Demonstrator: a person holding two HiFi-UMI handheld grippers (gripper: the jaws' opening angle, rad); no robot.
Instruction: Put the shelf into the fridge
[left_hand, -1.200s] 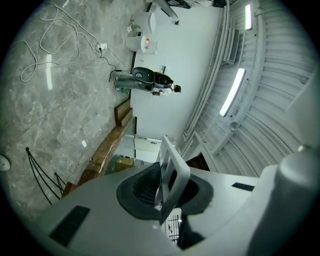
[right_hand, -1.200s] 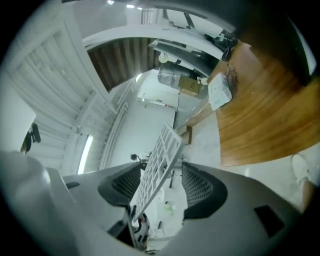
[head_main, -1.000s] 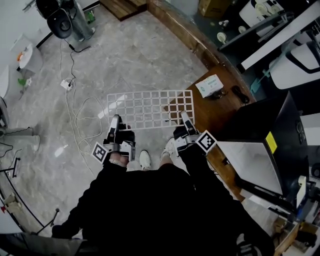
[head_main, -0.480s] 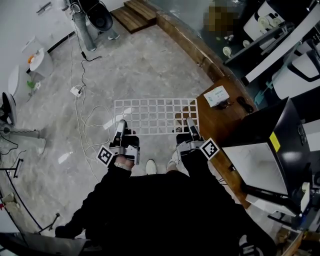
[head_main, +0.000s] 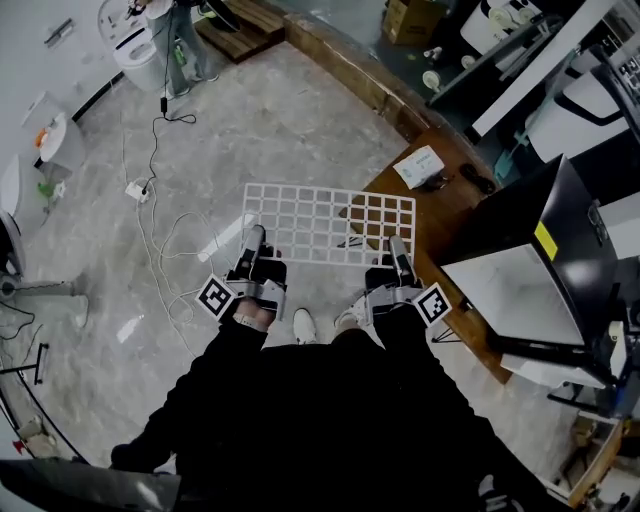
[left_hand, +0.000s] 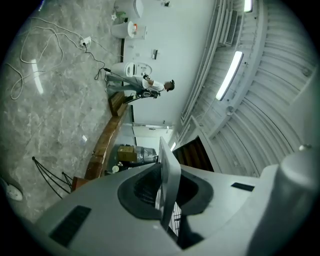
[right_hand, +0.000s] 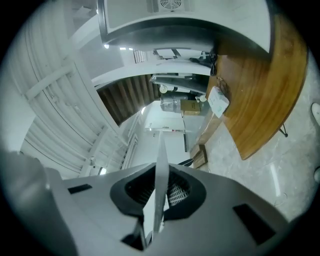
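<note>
Grey marble floor (head_main: 300, 110), white power strip (head_main: 135, 189), wooden table (head_main: 445, 220), white wall (left_hand: 167, 55), ceiling strip light (left_hand: 229, 75)

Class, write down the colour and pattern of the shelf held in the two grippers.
The shelf is white, an open grid of square cells; the head view shows it best.

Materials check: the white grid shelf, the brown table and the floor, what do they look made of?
shelf: matte white, thin flat bars; coated metal or plastic, can't tell which.
table: brown, visible grain, slight sheen; wood or veneer.
floor: grey, veined, glossy with light reflections; polished stone or stone-look tile.
</note>
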